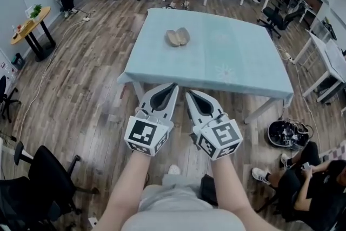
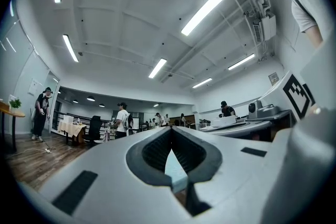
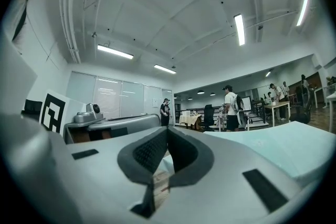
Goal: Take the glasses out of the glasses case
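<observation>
A tan glasses case (image 1: 177, 37) lies on the far half of the table's light blue cloth (image 1: 243, 62), looking like two oval halves side by side. I cannot make out any glasses from here. Both grippers hang side by side in front of the table's near edge, well short of the case. My left gripper (image 1: 174, 85) (image 2: 170, 129) is shut with nothing in it. My right gripper (image 1: 188, 93) (image 3: 167, 129) is likewise shut and empty, with the blue cloth (image 3: 294, 149) to its right.
A black office chair (image 1: 46, 181) stands at the lower left, and a seated person (image 1: 303, 176) is at the lower right beside a black bin (image 1: 288, 133). White tables (image 1: 330, 62) line the right side. A round yellow table (image 1: 30, 21) is at the left. People stand beyond the table's far end.
</observation>
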Demonstrator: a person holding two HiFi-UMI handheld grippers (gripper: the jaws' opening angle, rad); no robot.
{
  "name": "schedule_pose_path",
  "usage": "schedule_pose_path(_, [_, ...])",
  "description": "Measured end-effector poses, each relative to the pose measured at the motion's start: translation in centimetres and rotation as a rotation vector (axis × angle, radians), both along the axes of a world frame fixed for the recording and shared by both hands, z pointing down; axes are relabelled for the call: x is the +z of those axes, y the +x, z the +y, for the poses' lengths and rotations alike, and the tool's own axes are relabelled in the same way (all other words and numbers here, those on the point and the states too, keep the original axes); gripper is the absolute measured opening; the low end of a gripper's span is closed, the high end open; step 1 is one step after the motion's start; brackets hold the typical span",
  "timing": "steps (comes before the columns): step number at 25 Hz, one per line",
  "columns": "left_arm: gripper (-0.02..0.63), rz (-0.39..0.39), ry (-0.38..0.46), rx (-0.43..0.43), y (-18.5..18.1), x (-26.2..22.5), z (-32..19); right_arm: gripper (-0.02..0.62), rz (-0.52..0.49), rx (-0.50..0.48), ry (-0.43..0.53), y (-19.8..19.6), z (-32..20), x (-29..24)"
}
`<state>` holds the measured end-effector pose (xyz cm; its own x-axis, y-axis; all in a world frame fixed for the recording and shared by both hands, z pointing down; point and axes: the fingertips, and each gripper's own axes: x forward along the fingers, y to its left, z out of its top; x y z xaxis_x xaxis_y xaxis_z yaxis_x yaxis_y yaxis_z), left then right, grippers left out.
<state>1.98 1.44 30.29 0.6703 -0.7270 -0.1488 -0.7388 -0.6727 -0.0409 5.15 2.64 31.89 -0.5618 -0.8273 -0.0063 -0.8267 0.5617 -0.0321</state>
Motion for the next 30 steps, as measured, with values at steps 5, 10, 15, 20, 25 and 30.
schedule_pose_path(5, [0.008, -0.004, 0.006, -0.006, 0.9, -0.3, -2.8, 0.006, -0.016, -0.01, 0.015, 0.7, -2.9, -0.5])
schedule_pose_path(10, [0.008, -0.006, 0.016, -0.003, 2.1, -0.4, -4.5, 0.006, -0.03, 0.002, 0.024, 2.1, -4.6, -0.6])
schedule_pose_path(15, [0.008, 0.002, 0.01, -0.013, 2.3, 0.0, -5.6, 0.006, -0.024, -0.005, 0.017, 2.5, -5.4, 0.0])
schedule_pose_path(20, [0.008, 0.003, 0.006, -0.015, 2.2, 0.4, -6.7, 0.006, -0.025, -0.002, 0.016, 2.6, -6.4, 0.3])
schedule_pose_path(25, [0.008, 0.01, 0.004, -0.018, 2.2, 0.4, -8.2, 0.006, -0.017, 0.003, 0.012, 2.9, -7.5, 0.6])
schedule_pose_path(30, [0.008, 0.011, 0.003, 0.001, 2.5, 0.3, -9.9, 0.006, -0.019, 0.029, 0.005, 3.3, -9.1, 0.8])
